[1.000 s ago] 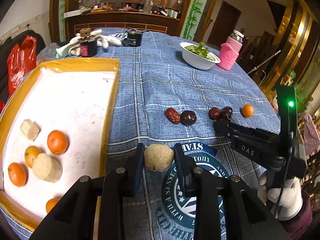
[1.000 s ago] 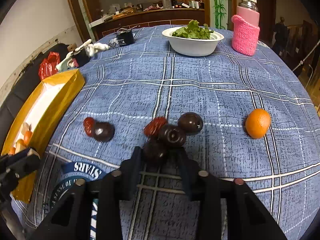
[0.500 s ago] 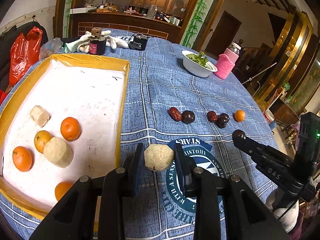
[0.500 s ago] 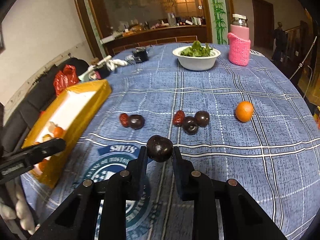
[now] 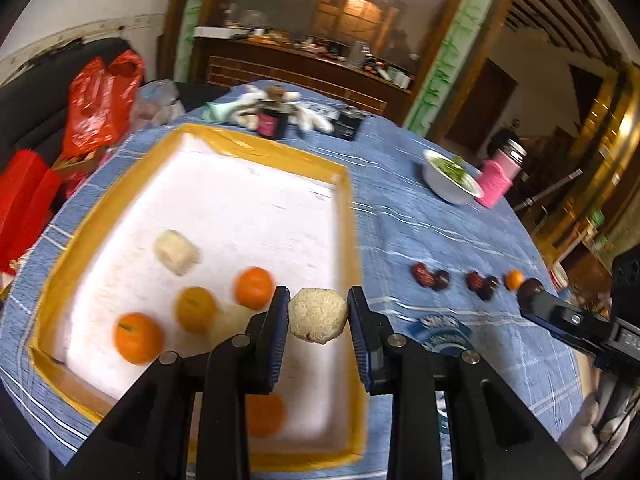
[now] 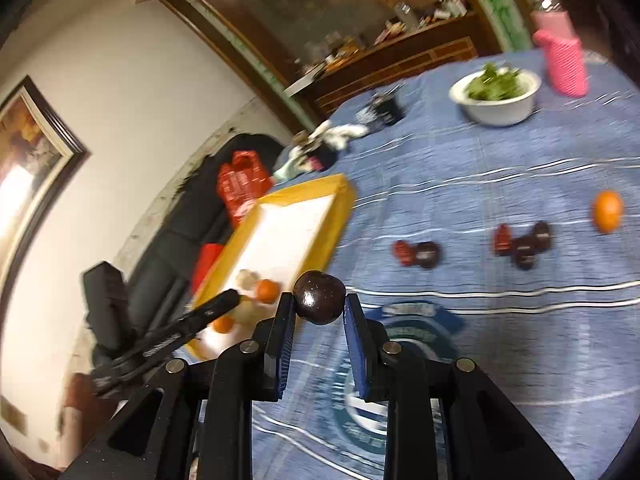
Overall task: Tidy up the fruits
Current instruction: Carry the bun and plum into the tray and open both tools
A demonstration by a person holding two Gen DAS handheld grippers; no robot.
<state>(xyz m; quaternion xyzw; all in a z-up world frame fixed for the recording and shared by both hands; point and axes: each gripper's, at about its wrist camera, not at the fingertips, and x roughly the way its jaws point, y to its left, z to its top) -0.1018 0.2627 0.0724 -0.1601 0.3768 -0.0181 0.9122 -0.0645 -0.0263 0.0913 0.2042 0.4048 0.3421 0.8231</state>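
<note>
My left gripper (image 5: 319, 317) is shut on a pale rough round fruit (image 5: 317, 314), held in the air over the right edge of the yellow-rimmed white tray (image 5: 347, 216). In the tray lie several oranges (image 5: 138, 337) and a pale fruit (image 5: 176, 251). My right gripper (image 6: 319, 307) is shut on a dark plum (image 6: 319, 297), lifted above the blue tablecloth (image 6: 460, 184); it also shows in the left wrist view, the plum (image 5: 529, 287) at its tip. On the cloth remain dark plums and red dates (image 6: 416, 253) and one orange (image 6: 608, 211).
A white bowl of greens (image 6: 496, 94) and a pink-sleeved bottle (image 6: 562, 58) stand at the table's far side. A small jar and white gloves (image 5: 276, 116) lie beyond the tray. Red bags (image 5: 100, 108) sit on a dark sofa left of the table.
My left gripper carried the pale fruit leftwards from the cloth to over the tray. My right gripper closed on a dark plum, lifted it off the cloth and swung towards the tray.
</note>
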